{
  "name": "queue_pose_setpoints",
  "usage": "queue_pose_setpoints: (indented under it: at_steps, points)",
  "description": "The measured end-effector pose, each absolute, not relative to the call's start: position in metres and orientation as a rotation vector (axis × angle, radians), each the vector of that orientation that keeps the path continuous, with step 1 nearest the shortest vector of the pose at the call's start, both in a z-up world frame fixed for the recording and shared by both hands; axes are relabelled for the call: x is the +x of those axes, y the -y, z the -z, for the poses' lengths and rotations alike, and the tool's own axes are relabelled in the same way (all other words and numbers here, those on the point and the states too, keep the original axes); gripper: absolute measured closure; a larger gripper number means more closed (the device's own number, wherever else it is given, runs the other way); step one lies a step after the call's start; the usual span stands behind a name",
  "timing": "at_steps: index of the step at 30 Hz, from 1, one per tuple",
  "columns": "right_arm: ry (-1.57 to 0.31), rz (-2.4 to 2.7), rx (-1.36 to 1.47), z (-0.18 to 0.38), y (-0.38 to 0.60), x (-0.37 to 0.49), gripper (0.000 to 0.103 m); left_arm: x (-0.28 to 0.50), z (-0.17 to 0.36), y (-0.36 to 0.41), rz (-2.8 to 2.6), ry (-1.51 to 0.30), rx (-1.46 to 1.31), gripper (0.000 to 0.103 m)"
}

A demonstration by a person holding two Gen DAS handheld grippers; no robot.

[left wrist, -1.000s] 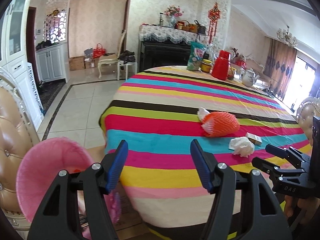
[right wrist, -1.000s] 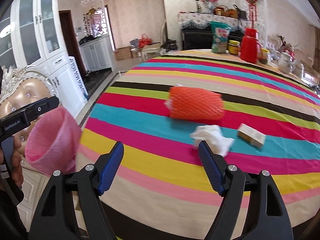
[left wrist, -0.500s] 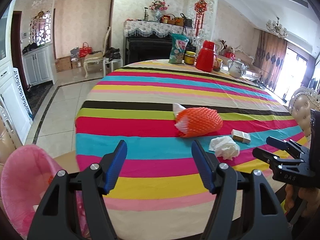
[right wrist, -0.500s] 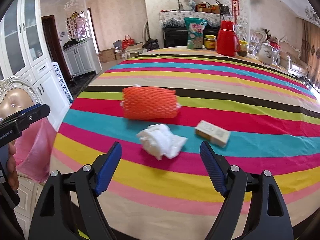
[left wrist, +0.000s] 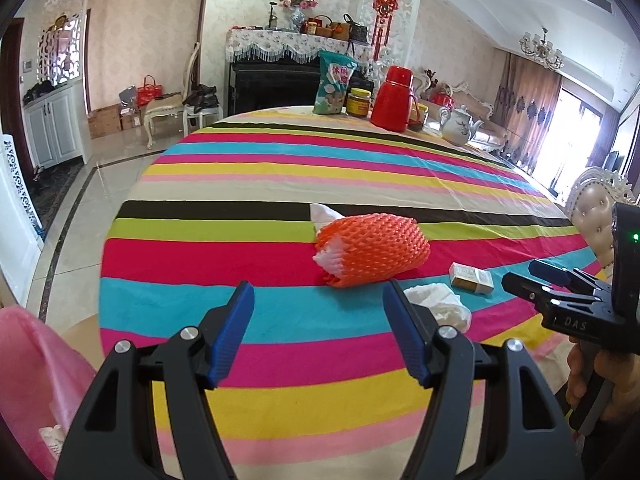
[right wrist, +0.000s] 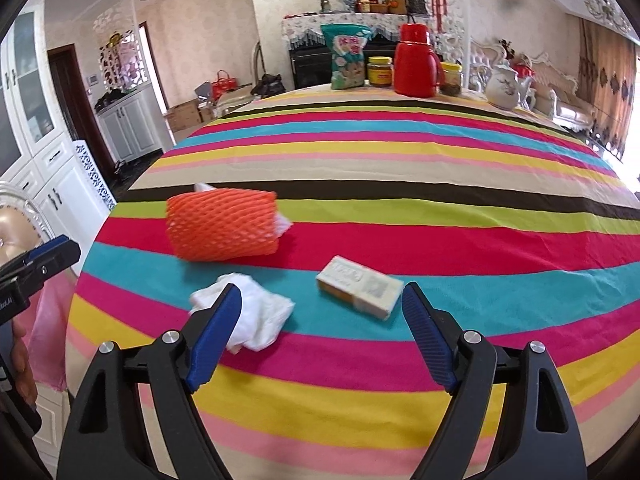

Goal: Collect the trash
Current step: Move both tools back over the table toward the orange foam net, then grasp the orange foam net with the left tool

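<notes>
An orange foam net sleeve (left wrist: 372, 249) with white paper inside lies on the striped tablecloth (left wrist: 280, 184); it also shows in the right wrist view (right wrist: 222, 224). A crumpled white tissue (right wrist: 256, 312) and a small flat carton (right wrist: 360, 287) lie nearer the table's front edge. My left gripper (left wrist: 320, 328) is open and empty, short of the sleeve. My right gripper (right wrist: 320, 332) is open and empty above the front stripes, with the tissue by its left finger and the carton just ahead between the fingers. A pink bin (left wrist: 36, 380) is at lower left.
At the table's far edge stand a snack bag (right wrist: 349, 62), jars (right wrist: 379, 71), a red thermos (right wrist: 414, 60) and a white teapot (right wrist: 505, 87). A padded chair (left wrist: 596, 216) is at the right. White cabinets (right wrist: 48, 152) stand left.
Both grippers have swung right and moved in over the table. The trash items now sit closer and more central. The pink bin has slid to the left edge of view.
</notes>
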State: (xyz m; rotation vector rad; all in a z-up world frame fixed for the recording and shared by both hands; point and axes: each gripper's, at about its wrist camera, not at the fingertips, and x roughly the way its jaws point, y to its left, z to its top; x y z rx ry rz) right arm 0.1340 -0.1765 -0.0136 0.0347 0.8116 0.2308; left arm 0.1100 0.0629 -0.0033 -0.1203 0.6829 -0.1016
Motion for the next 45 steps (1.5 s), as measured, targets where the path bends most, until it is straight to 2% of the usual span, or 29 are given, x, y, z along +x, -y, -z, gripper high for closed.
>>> queue_pose_setpoints:
  at_steps: [8, 11, 24, 34, 37, 39, 41, 43, 45]
  points:
    - [-0.846, -0.189, 0.054, 0.036, 0.193, 0.152, 0.023, 0.147, 0.011, -0.043, 0.152, -0.703, -0.089, 0.037]
    - [-0.836, -0.192, 0.045, 0.035, 0.194, 0.153, 0.019, 0.166, 0.014, -0.032, 0.177, -0.706, -0.076, 0.035]
    - [-0.877, -0.202, 0.049, 0.042, 0.195, 0.158, 0.018, 0.234, 0.037, 0.01, 0.276, -0.756, -0.005, 0.031]
    - [-0.876, -0.222, 0.044, 0.041, 0.191, 0.154, 0.018, 0.247, 0.062, 0.007, 0.263, -0.848, 0.036, 0.031]
    - [-0.879, -0.221, 0.035, 0.042, 0.19, 0.153, 0.018, 0.247, 0.067, 0.008, 0.265, -0.867, 0.061, 0.035]
    - [-0.875, -0.221, 0.034, 0.042, 0.191, 0.155, 0.018, 0.247, 0.07, 0.008, 0.269, -0.88, 0.068, 0.045]
    - [-0.871, -0.221, 0.034, 0.04, 0.191, 0.156, 0.018, 0.246, 0.069, 0.004, 0.268, -0.879, 0.059, 0.07]
    - [-0.871, -0.221, 0.032, 0.04, 0.19, 0.155, 0.018, 0.246, 0.066, 0.0, 0.275, -0.879, 0.044, 0.08]
    - [-0.872, -0.223, 0.032, 0.04, 0.189, 0.154, 0.018, 0.243, 0.065, 0.0, 0.282, -0.876, 0.042, 0.085]
